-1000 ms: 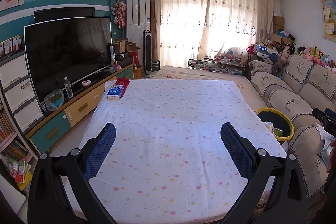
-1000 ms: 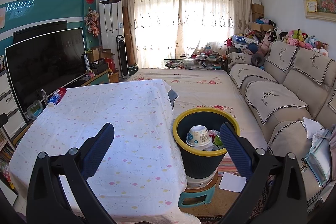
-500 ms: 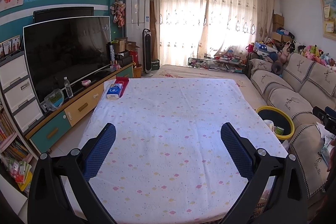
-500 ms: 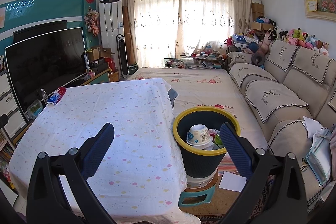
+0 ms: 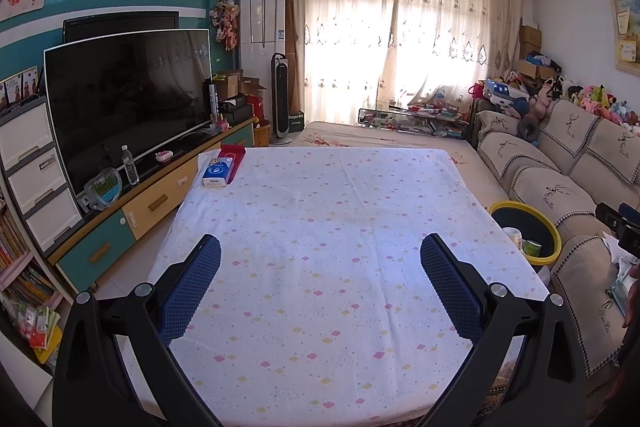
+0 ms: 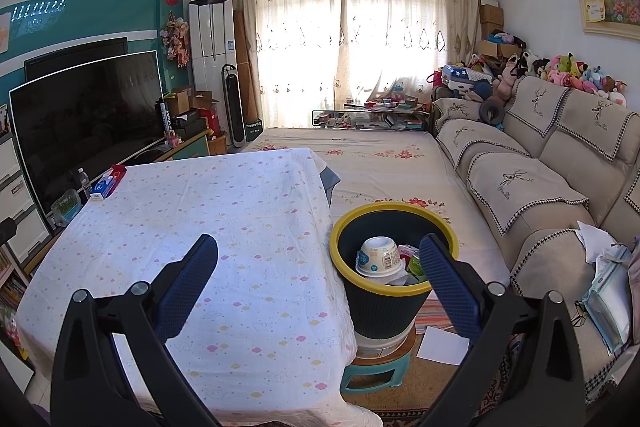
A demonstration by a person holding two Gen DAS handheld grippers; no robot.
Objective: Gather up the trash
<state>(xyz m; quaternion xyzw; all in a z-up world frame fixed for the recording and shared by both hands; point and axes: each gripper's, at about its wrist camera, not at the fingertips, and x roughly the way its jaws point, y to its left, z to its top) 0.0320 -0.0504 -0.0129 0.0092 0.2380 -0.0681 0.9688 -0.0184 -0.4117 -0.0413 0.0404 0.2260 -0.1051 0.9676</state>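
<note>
A dark bin with a yellow rim (image 6: pixel 394 293) stands on a small stool right of the table. It holds a white paper bowl (image 6: pixel 378 255), a green can (image 6: pixel 416 263) and other scraps. The bin also shows in the left wrist view (image 5: pixel 524 231). My right gripper (image 6: pixel 319 287) is open and empty, above the table's right edge with its right finger in front of the bin. My left gripper (image 5: pixel 320 287) is open and empty above the table with the flowered cloth (image 5: pixel 320 211).
A blue tissue box (image 5: pixel 218 171) and a red box (image 5: pixel 234 153) lie at the table's far left corner. A TV cabinet (image 5: pixel 152 203) runs along the left. A sofa (image 6: pixel 532 187) stands on the right. A white paper (image 6: pixel 444 345) lies on the floor by the stool.
The left gripper's view has shifted slightly back and up; the bin sits a little lower right. The right gripper has hardly moved. Both stay open.
</note>
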